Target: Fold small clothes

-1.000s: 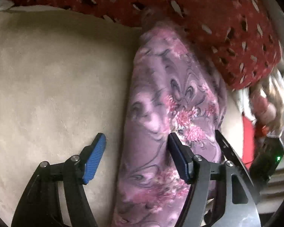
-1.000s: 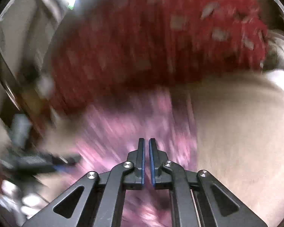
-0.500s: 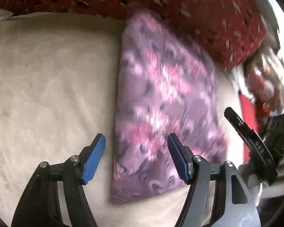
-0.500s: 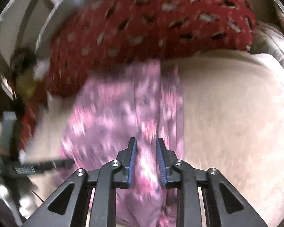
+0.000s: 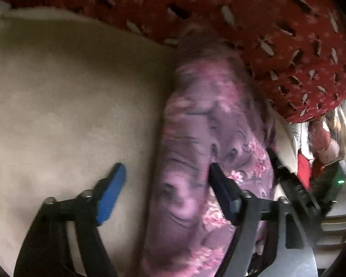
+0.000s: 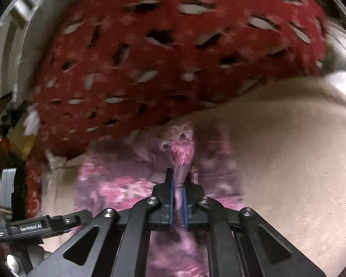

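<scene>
A purple and pink floral garment (image 5: pixel 203 161) lies on a beige bed surface (image 5: pixel 57 103), its far end against a red patterned pillow (image 5: pixel 265 34). My left gripper (image 5: pixel 166 189) is open over the garment's left edge, one blue pad on the beige side, the other over the cloth. In the right wrist view my right gripper (image 6: pixel 178 198) is shut on a raised fold of the garment (image 6: pixel 182 152), cloth pinched between the blue pads. The left gripper's body (image 6: pixel 34 227) shows at lower left there.
The red pillow (image 6: pixel 161 57) fills the far side. Mixed clothes and red items (image 5: pixel 323 143) lie past the bed's right edge. Beige surface (image 6: pixel 288 150) extends to the right of the garment.
My right gripper went from slightly open to shut on a fold of the garment and lifted it. My left gripper moved closer over the garment, still open.
</scene>
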The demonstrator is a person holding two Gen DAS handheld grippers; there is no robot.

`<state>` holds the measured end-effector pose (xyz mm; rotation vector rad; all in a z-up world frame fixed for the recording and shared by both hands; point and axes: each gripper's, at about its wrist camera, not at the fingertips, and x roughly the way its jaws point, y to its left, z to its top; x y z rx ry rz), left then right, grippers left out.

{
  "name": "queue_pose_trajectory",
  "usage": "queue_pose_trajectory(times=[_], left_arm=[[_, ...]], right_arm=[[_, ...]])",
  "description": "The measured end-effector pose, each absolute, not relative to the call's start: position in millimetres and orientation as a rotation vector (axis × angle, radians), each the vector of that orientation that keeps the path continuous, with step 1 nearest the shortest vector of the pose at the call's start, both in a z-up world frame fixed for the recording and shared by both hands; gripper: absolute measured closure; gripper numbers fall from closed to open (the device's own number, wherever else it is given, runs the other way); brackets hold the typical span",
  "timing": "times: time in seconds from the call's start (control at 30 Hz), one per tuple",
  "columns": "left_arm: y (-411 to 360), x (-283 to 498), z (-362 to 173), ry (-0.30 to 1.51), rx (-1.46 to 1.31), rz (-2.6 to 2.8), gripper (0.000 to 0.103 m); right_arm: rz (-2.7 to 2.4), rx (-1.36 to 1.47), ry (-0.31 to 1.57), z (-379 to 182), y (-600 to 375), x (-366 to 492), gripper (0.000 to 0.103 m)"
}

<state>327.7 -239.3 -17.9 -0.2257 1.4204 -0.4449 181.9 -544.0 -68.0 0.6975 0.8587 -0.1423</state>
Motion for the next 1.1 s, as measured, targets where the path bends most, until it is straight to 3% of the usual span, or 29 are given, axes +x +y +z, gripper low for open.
queue_pose_trajectory(times=[0.07, 0.17, 0.23, 0.33, 0.43, 0.5, 0.57, 0.67, 0.73, 0.9, 0.93, 0.97, 1.0, 1.03, 1.1], left_arm=[[-234.3, 325.6, -9.1, 1.421, -0.231, -0.463, 0.026], [-219.0, 314.2, 6.4, 1.370, -0.263, -0.488, 0.026], [-214.3, 303.9, 3.1, 1.370, -0.259, -0.478, 0.026], [-219.0, 291.8, -12.6, 1.389, -0.214, -0.455, 0.025], [-217.6, 287.2, -2.7, 1.408, -0.217, -0.499, 0.026], [-208.4, 287.9, 1.3, 1.418, -0.277, -0.529, 0.026], [-202.0, 290.6, -1.9, 1.432, -0.319, -0.540, 0.026], [-206.4, 290.6, -19.4, 1.494, -0.378, -0.585, 0.025], [-215.5, 287.7, -19.9, 1.470, -0.359, -0.615, 0.016], [-233.6, 293.5, -19.4, 1.489, -0.383, -0.653, 0.017], [-235.4, 294.8, -19.4, 1.485, -0.389, -0.640, 0.018], [-237.5, 295.9, -18.9, 1.474, -0.383, -0.625, 0.032], [-237.1, 294.5, -16.6, 1.458, -0.346, -0.593, 0.054], [-239.2, 292.6, -14.1, 1.439, -0.291, -0.566, 0.064], [-238.0, 287.6, -8.1, 1.403, -0.261, -0.567, 0.076]], right_arm=[[-0.140, 0.765, 0.817, -63.3, -551.3, 172.5, 0.098], [-0.107, 0.653, 0.715, -30.1, -538.0, 148.9, 0.090], [0.004, 0.637, 0.666, -23.4, -524.6, 133.7, 0.090], [0.017, 0.490, 0.872, -50.4, -499.4, 137.3, 0.086], [-0.005, 0.485, 0.838, -35.1, -507.9, 121.7, 0.085], [-0.039, 0.617, 0.775, -29.6, -536.2, 107.5, 0.079], [-0.088, 0.737, 0.757, -37.2, -561.4, 99.0, 0.050], [-0.001, 0.886, 0.773, -63.5, -571.4, 99.4, 0.049], [0.055, 0.906, 0.808, -80.7, -559.1, 110.7, 0.050], [0.152, 0.877, 0.789, -80.3, -541.7, 134.1, 0.042], [0.137, 0.854, 0.803, -79.7, -538.2, 142.0, 0.042], [0.122, 0.820, 0.818, -77.7, -534.4, 148.8, 0.047], [0.114, 0.788, 0.828, -75.9, -530.2, 149.6, 0.052], [0.109, 0.722, 0.829, -68.8, -522.1, 150.1, 0.063], [0.082, 0.647, 0.822, -56.7, -510.7, 147.8, 0.072]])
